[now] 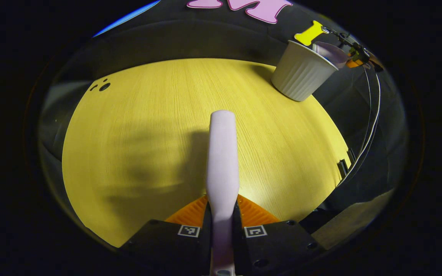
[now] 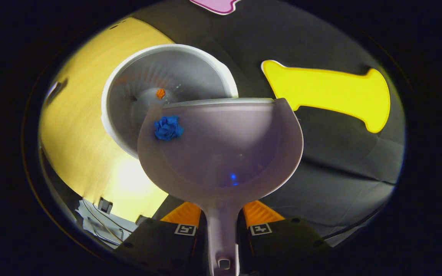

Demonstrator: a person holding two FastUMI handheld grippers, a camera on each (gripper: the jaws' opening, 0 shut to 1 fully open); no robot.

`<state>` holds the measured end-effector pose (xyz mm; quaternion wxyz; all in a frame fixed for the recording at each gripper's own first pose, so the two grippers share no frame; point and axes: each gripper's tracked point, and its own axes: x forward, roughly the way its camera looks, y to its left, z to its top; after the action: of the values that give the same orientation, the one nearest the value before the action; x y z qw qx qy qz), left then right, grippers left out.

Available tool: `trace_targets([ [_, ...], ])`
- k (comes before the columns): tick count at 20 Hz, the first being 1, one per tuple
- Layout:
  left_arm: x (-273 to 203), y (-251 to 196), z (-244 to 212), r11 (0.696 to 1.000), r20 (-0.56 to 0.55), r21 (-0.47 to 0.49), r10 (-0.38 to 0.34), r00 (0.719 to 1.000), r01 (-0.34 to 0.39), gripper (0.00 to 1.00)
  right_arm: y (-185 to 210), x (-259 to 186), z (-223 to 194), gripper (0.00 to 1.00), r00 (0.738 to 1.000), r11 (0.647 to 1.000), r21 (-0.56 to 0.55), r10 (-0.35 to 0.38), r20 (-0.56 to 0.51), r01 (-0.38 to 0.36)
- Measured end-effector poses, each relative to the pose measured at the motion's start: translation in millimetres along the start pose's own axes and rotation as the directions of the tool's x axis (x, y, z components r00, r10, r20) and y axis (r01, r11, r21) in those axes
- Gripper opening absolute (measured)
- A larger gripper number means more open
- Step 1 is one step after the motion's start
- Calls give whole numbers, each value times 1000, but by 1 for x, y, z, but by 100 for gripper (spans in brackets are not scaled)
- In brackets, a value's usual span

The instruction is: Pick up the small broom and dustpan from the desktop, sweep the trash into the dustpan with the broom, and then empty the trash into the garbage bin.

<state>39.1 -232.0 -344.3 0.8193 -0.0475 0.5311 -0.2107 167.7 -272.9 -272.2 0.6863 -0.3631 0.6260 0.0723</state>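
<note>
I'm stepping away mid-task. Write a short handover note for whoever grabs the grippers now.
Left gripper: shut on the broom handle, above the table.
Right gripper: shut on the dustpan handle, its lip over the bin.
Done: sweeping; an orange scrap lies in the bin.
Left: a blue scrap sits in the dustpan; tip it in.

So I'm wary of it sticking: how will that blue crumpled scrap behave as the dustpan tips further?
The blue scrap looks like crumpled paper, so probably very light. It sits near the lip of the dustpan, over the bin, and should tumble in; it might cling briefly to the smooth plastic.
</note>
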Motion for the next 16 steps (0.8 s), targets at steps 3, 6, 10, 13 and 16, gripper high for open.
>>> trace_targets([
  [3, 1, 0, 1, 1000, 0, -5, 2, 1000, -2, 28, 3, 3, 8, 36, 1000, 1000, -17, 9, -7, -10],
  [6, 1, 0, 1, 1000, -4, -4, 4, 1000, -4, 28, 2, 6, 8, 36, 1000, 1000, -13, 8, -6, -9],
  [10, 3, 1, 2, 1000, -4, -5, 10, 1000, -10, 27, 7, 5, 3, 35, 999, 996, 75, 38, 20, -40],
  [13, 4, 2, 3, 1000, -3, -6, 19, 1000, -19, 28, 15, 4, 1, 36, 995, 978, 194, 56, 80, -71],
  [16, 4, 4, 5, 999, 2, -5, 36, 999, -36, 27, 20, -3, -4, 36, 984, 937, 329, 67, 168, -120],
])
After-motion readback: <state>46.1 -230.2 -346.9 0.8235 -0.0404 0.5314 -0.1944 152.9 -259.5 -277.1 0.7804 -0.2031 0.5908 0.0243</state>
